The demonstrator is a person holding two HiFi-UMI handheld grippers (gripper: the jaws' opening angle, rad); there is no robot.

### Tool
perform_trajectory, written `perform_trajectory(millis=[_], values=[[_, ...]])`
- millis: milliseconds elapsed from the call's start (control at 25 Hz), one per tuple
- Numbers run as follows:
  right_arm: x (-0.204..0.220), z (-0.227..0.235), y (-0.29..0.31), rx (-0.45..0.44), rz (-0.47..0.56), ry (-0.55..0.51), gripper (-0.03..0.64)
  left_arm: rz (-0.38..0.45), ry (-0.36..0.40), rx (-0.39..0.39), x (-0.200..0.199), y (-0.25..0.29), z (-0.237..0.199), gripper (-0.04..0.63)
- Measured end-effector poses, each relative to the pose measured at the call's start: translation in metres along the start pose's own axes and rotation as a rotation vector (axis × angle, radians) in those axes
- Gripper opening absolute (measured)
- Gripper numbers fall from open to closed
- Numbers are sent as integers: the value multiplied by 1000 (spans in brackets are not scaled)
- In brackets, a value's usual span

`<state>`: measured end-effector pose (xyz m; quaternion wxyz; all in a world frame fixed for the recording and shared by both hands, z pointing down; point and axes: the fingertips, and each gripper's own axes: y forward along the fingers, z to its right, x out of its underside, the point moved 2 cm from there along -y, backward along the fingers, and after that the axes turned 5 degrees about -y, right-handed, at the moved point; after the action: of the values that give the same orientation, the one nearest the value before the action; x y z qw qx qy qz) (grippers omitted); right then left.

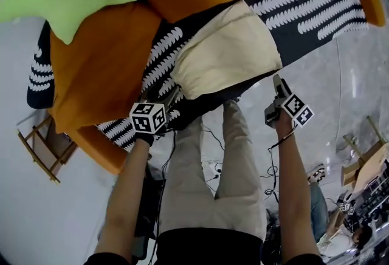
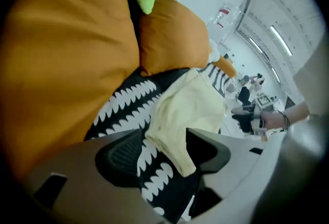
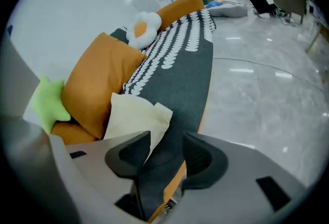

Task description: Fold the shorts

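Shorts (image 1: 226,51): cream, folded, at the sofa (image 1: 316,5) seat's front edge.
Left hand-held gripper (image 2: 164,150): spread, shorts' corner loose between the jaws.
Right hand-held gripper (image 3: 167,155): spread, empty.
Advice: square the edges and press flat.

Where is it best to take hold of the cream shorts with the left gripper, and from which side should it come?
Probably the near corner of the cream shorts, coming from the seat's front edge. They lie flat on the patterned cover, and that corner narrows to a point that sits between the open jaws of the left gripper, thin enough to pinch.
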<state>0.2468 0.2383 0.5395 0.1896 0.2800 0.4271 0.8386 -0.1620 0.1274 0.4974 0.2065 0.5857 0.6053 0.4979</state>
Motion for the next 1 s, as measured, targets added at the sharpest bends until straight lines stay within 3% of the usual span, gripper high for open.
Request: perform_trajectory(millis=[40, 120, 240, 480, 600, 720, 840, 880, 1000], values=[[10, -8, 0, -20, -1, 22, 210, 5, 19, 0, -23, 3, -1, 285], [37, -25, 2, -51, -18, 45, 210, -27, 133, 25, -60, 22, 7, 301], [83, -56, 8, -47, -47, 81, 210, -154, 358, 109, -102, 65, 31, 318], [104, -86, 22, -53, -3, 231, 210, -419, 647, 167, -141, 137, 81, 331], [101, -78, 25, -76, -10, 265, 150, -505, 685, 186, -135, 166, 100, 334], [95, -79, 24, -84, -33, 239, 154, -594, 705, 207, -118, 182, 114, 334], [88, -82, 33, -86, -65, 198, 178, -587, 744, 167, -112, 190, 119, 334], [87, -83, 37, -88, -72, 186, 178, -569, 748, 147, -113, 191, 119, 319], [86, -82, 47, -88, -68, 198, 178, -564, 736, 133, -105, 189, 121, 170]])
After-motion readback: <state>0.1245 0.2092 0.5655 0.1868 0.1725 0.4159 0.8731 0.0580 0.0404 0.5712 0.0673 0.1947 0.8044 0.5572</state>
